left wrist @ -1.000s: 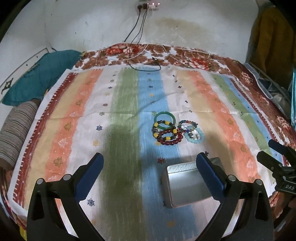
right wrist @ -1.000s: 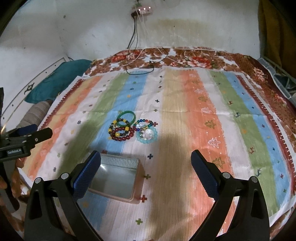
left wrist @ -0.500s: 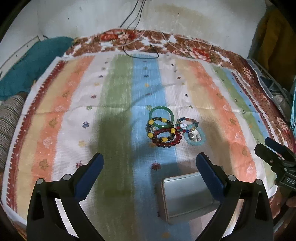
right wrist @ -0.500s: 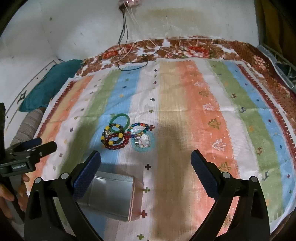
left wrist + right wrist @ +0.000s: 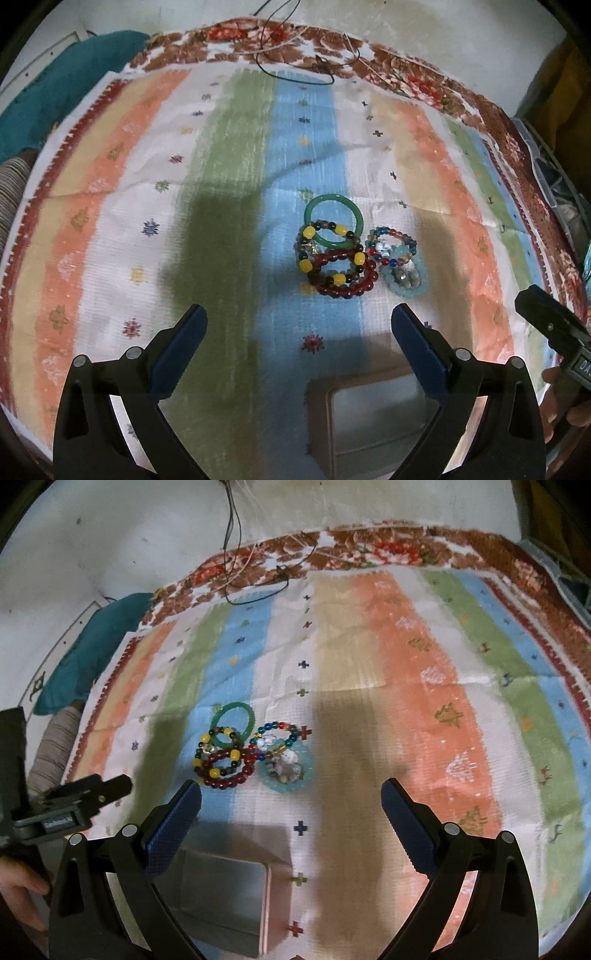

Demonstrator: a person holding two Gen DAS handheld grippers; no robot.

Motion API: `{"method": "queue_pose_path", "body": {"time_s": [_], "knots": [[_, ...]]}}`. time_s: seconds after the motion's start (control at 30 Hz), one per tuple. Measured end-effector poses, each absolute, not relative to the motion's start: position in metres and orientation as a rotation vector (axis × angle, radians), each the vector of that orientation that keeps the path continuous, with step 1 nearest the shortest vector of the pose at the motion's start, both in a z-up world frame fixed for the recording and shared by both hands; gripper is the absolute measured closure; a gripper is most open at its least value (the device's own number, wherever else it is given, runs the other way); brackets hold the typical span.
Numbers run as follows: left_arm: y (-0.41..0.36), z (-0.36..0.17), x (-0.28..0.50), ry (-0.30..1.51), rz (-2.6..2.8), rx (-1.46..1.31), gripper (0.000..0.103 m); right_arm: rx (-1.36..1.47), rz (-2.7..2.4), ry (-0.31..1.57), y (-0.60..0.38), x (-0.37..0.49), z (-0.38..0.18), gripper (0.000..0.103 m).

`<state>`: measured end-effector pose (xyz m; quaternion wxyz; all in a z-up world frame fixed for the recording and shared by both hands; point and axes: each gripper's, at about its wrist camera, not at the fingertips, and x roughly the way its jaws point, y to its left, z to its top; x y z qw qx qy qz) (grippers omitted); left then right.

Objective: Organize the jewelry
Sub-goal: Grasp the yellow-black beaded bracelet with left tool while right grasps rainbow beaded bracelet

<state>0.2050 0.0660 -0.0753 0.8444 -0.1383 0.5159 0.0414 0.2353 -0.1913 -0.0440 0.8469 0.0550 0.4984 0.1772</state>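
Note:
A pile of bracelets lies on the striped cloth: a green bangle (image 5: 334,219) (image 5: 232,720), a dark red bead bracelet (image 5: 347,273) (image 5: 229,770), a yellow-and-dark bead bracelet (image 5: 308,254), a multicolour bead bracelet (image 5: 391,245) (image 5: 279,734) and a pale blue one (image 5: 404,277) (image 5: 286,770). An open, empty metal tin (image 5: 376,417) (image 5: 225,901) sits nearer to me than the pile. My left gripper (image 5: 297,349) is open and empty, above the cloth short of the pile. My right gripper (image 5: 290,825) is open and empty, beside the tin.
The striped cloth (image 5: 110,221) covers a floral bedspread (image 5: 369,550). A teal cushion (image 5: 44,103) and a striped bolster (image 5: 51,746) lie at the left edge. Dark cables (image 5: 255,579) trail from the wall at the back.
Both grippers have moved forward and lower toward the bracelets; the pile and the tin look larger and nearer. Both stay open.

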Motion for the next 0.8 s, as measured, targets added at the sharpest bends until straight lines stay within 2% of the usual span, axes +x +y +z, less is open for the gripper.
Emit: {"method": "queue_pose_path", "body": {"time_s": [0.17, 0.23, 0.37, 0.43, 0.7, 0.8], "knots": [[0.065, -0.089, 0.217, 1.109, 0.072, -0.309, 0.006, 0.076, 0.348, 1.075, -0.18, 0.25, -0.055, 0.005], [0.065, -0.094, 0.222, 1.12, 0.066, -0.316, 0.013, 0.073, 0.344, 1.084, -0.176, 0.256, -0.06, 0.005], [0.067, -0.107, 0.232, 1.147, 0.069, -0.313, 0.017, 0.066, 0.338, 1.097, -0.17, 0.267, -0.068, 0.005], [0.071, -0.113, 0.235, 1.16, 0.071, -0.329, 0.02, 0.065, 0.331, 1.104, -0.166, 0.272, -0.071, 0.013], [0.081, -0.133, 0.251, 1.198, 0.06, -0.394, 0.028, 0.061, 0.334, 1.139, -0.155, 0.294, -0.09, 0.014], [0.083, -0.139, 0.256, 1.206, 0.054, -0.407, 0.034, 0.064, 0.332, 1.153, -0.152, 0.299, -0.096, 0.022]]}}
